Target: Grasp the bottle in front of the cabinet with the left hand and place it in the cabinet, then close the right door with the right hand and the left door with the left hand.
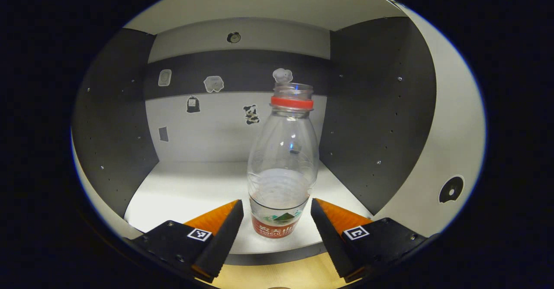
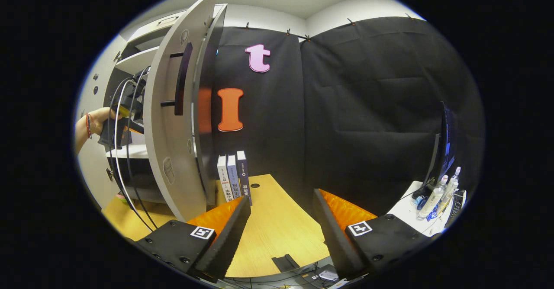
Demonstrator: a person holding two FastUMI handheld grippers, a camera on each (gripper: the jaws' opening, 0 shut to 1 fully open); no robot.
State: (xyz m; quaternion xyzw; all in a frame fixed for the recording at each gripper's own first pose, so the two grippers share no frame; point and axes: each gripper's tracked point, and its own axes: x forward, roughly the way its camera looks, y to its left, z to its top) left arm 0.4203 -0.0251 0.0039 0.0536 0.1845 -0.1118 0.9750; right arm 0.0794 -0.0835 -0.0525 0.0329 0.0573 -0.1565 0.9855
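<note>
A clear plastic bottle (image 1: 282, 159) with a red neck ring and a red label stands upright, uncapped, on the white cabinet shelf (image 1: 190, 189) near its front edge. My left gripper (image 1: 276, 211) is open, with one finger on each side of the bottle's base, close to it but not pressing. In the right gripper view the cabinet's right door (image 2: 173, 142) hangs open at the left, its dark bar handle (image 2: 181, 79) facing me. My right gripper (image 2: 281, 211) is open over the wooden table (image 2: 277, 232) with nothing between its fingers. A hand (image 2: 93, 122) holds the left gripper inside the cabinet.
The cabinet has dark side walls (image 1: 372, 120) and small stickers on its back wall. A pale door panel (image 1: 450, 129) stands open at the right. Three books (image 2: 233, 176) stand against the booth wall beside the door. A monitor (image 2: 446, 146) and small bottles (image 2: 437, 196) sit far right.
</note>
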